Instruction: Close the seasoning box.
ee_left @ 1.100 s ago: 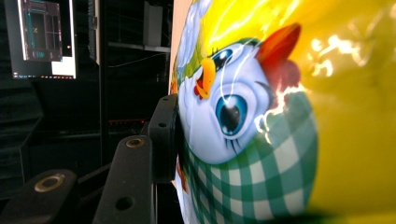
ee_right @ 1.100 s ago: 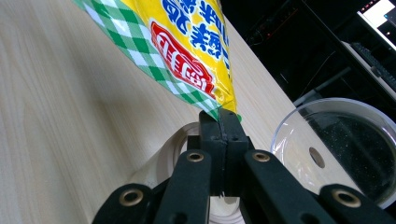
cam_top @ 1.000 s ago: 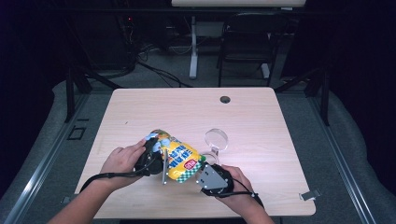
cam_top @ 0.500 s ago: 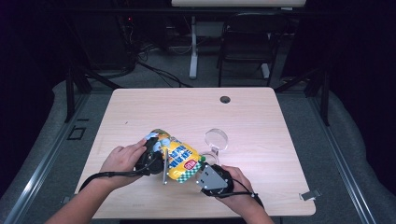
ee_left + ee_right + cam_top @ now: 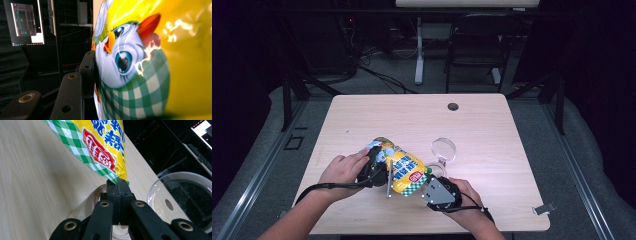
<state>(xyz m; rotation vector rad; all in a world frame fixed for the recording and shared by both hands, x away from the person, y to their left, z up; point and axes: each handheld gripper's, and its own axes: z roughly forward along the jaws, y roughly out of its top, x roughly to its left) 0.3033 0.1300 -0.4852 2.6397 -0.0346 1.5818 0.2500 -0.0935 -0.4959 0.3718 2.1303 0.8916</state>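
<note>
High view shows my left claw (image 5: 379, 167) clamped around the upper end of a glossy yellow snack bag with a green-checked edge (image 5: 404, 170), held tilted just above the pale wooden counter (image 5: 492, 125). My right claw (image 5: 117, 185) is fully pinched on the bag's lower corner, beside a clear round plastic dish (image 5: 185, 197) resting on the counter.

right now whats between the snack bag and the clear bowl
In the high view, bare table separates the snack bag from the clear bowl; the right gripper pinches the bag's corner just below that stretch.
</note>
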